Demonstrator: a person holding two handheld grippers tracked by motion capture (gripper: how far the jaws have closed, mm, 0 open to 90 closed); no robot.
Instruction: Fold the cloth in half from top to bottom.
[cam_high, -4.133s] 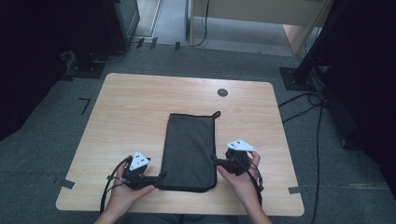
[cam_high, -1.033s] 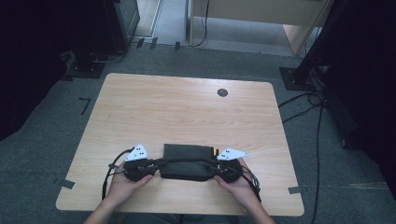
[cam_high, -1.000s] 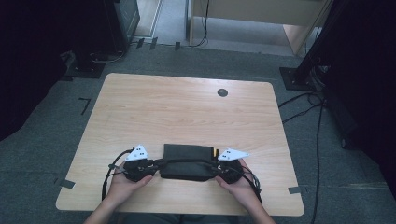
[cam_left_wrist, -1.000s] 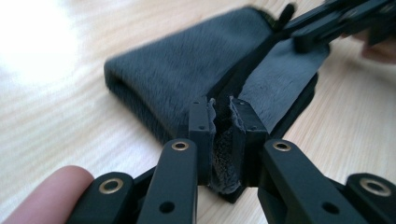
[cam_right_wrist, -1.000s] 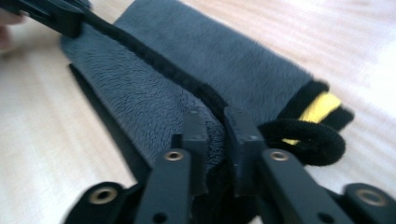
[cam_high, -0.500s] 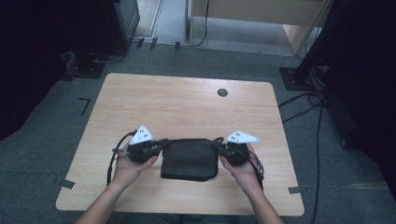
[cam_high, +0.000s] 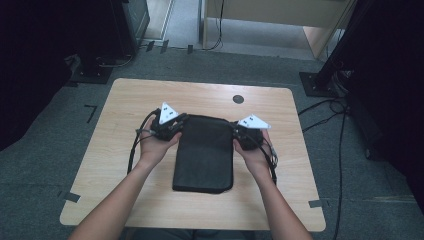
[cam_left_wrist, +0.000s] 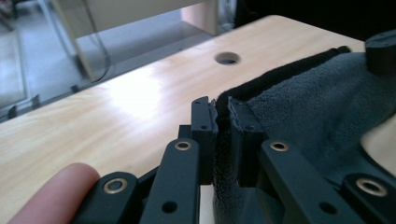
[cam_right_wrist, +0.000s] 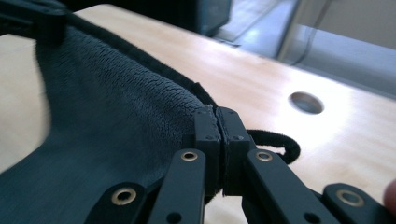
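At centre frame in the high view, the left gripper (cam_high: 181, 121) pinches the far left corner of a dark, fleecy rectangular towel (cam_high: 205, 152) on the pale wood-grain table (cam_high: 125, 105). The right gripper (cam_high: 235, 131) pinches its far right corner, beside a small cord loop (cam_right_wrist: 275, 142).

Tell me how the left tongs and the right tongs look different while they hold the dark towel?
The left tongs pinch a thick bunch of the dark towel, so a small gap shows between the jaws; the right tongs have jaws pressed almost flat together on a thin edge. A small loop of the towel pokes out beside the right tongs, none beside the left. Both are shut on the towel's far corners, holding that end above the table.
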